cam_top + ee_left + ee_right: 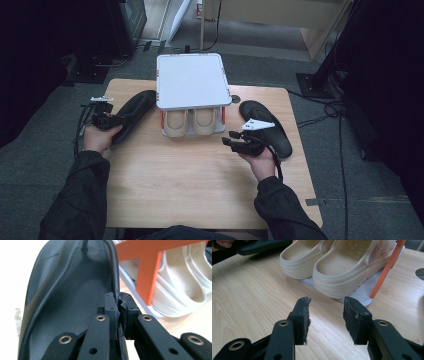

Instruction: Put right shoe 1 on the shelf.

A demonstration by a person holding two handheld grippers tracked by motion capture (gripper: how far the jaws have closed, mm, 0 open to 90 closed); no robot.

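Left gripper view: your left gripper (119, 311) pinches the rim of the black slipper (75, 290), at the table's (200, 175) left edge beside the shoe rack (192, 80). Your right gripper (325, 320) stands spread, nothing between its pads, facing the cream clogs (337, 270) on the rack's lower shelf.

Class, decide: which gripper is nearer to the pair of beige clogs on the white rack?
Right. The right gripper hovers open just in front of the beige clogs; the left gripper is off to their side, clamped on a black slipper.
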